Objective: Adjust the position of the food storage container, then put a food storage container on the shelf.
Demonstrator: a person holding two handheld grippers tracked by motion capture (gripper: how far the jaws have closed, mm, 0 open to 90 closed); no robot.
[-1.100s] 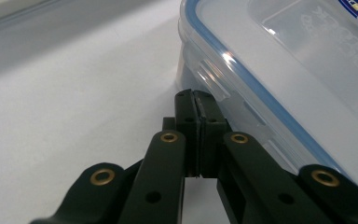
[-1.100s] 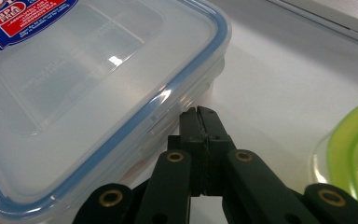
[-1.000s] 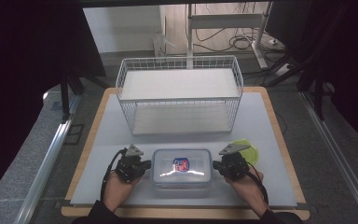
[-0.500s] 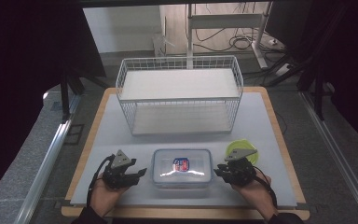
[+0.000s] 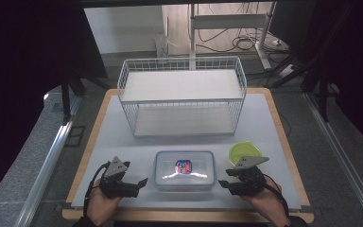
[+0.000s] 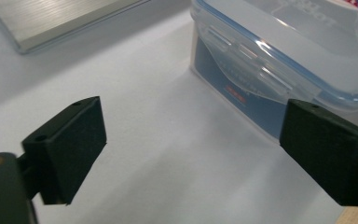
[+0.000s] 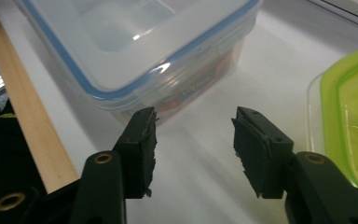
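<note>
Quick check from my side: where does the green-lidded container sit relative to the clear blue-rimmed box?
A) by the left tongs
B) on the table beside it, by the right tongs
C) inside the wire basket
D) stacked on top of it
B: the green-lidded container stands on the white table apart from the clear box, just beyond the right tongs.

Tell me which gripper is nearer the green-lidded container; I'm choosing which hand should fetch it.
Right. The right gripper sits just in front of the green-lidded container, nearly beside it. The left gripper lies across the clear lidded box, on its far side.
</note>
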